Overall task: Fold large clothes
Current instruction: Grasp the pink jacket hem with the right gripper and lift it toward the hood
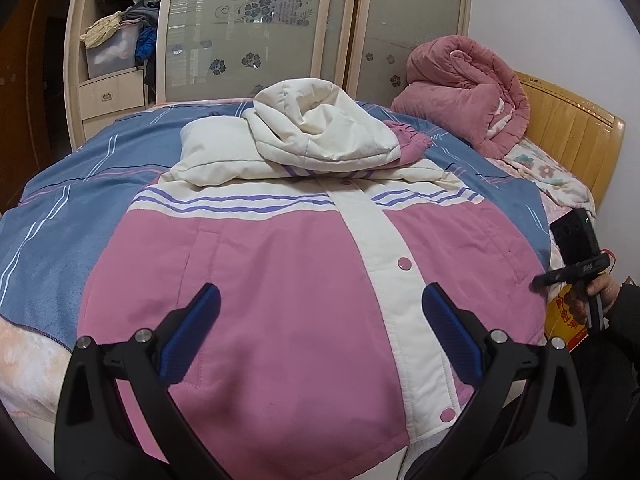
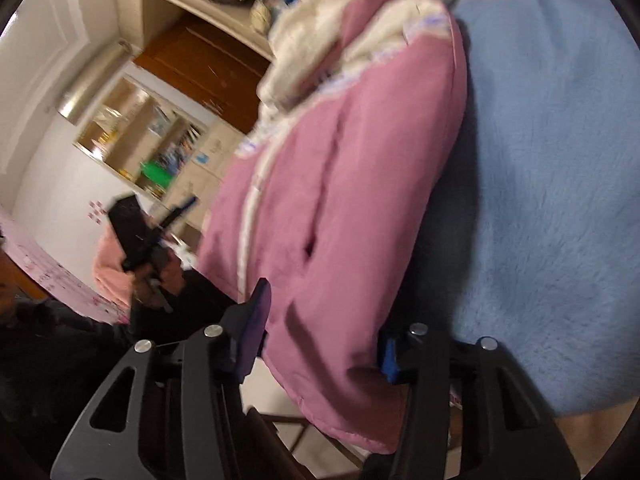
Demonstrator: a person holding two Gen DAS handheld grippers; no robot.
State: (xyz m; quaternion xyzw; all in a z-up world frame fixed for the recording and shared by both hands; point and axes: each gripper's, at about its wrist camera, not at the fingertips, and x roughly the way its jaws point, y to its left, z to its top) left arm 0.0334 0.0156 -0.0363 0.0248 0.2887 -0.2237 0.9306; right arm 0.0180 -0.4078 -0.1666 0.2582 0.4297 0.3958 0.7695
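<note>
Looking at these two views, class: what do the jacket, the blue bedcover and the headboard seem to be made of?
Jacket: smooth woven shell, probably padded synthetic; stitched seams, puffy hood, matte sheen.
Blue bedcover: fleece or plush; fuzzy nap shows close up.
Headboard: looks like varnished wood; glossy, honey-coloured, grooved panels.

A rumpled pink quilt point(image 1: 460, 92) lies on the blue blanket point(image 1: 52, 248) before a floral-doored wardrobe point(image 1: 256, 20).

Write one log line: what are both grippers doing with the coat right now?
left gripper: open, above coat | right gripper: jaws around coat's edge, grip unclear | coat: flat on bed, snapped shut, hood folded down
</note>
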